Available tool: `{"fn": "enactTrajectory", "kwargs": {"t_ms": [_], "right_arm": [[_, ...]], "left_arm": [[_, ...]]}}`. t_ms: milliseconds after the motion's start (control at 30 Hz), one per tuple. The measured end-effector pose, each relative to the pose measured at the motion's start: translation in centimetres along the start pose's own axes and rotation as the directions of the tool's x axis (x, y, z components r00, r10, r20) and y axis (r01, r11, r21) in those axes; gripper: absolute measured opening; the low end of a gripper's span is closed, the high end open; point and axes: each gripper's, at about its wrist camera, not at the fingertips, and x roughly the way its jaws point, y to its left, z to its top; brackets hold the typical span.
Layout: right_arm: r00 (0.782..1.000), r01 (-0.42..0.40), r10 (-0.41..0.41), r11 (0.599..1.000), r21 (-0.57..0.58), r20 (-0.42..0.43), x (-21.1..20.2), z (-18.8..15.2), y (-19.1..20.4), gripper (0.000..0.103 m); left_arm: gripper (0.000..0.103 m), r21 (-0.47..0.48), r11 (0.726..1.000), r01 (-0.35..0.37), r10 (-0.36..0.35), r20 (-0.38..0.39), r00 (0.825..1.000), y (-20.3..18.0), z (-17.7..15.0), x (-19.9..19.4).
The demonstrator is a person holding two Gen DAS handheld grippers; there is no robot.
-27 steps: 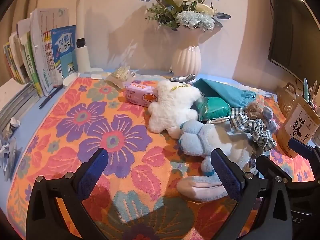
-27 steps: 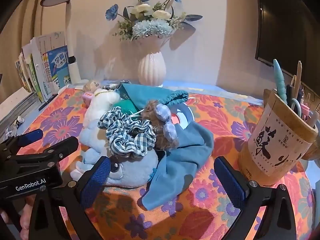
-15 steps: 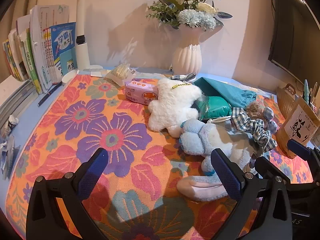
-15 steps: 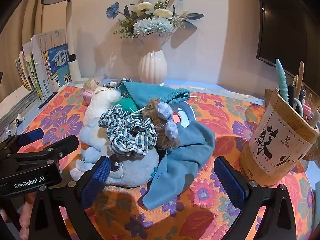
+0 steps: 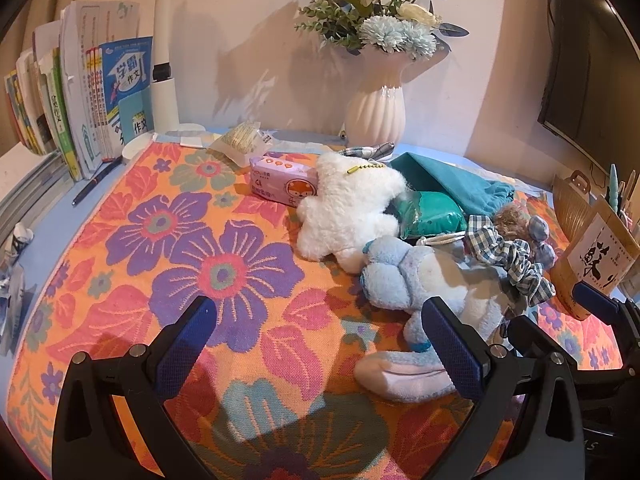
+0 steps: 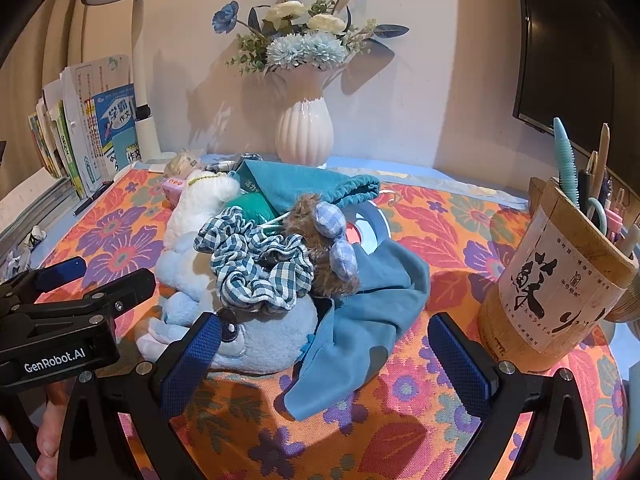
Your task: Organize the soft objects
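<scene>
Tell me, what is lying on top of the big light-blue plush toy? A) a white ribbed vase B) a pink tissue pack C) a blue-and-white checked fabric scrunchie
C: the blue-and-white checked fabric scrunchie is draped over the big light-blue plush toy, while the pink tissue pack and the white ribbed vase stand farther back.

Both wrist views low, tilted down, near; share vase (image 5: 376, 108) (image 6: 304, 132).
</scene>
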Motion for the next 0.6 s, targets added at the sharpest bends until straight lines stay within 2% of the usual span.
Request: {"fn": "enactTrajectory", "kwargs": {"t_ms": [333,600], "right_arm": [[0.999,-0.025,0.024,0.999,0.023,0.025,0.01,-0.15,0.09,0.103],[1.0,-0.018,0.019,1.0,0.018,-0.009,0.02,-0.1,0.03,0.103]], "left_arm": [[0.102,-0.009,1.0,0.012,-0.012,-0.003,1.0,0.13,-0.01,0.04],[0.102,-0.012,1.0,0.008,-0.008,-0.01,1.0,0.18,0.0,0.15]]}}
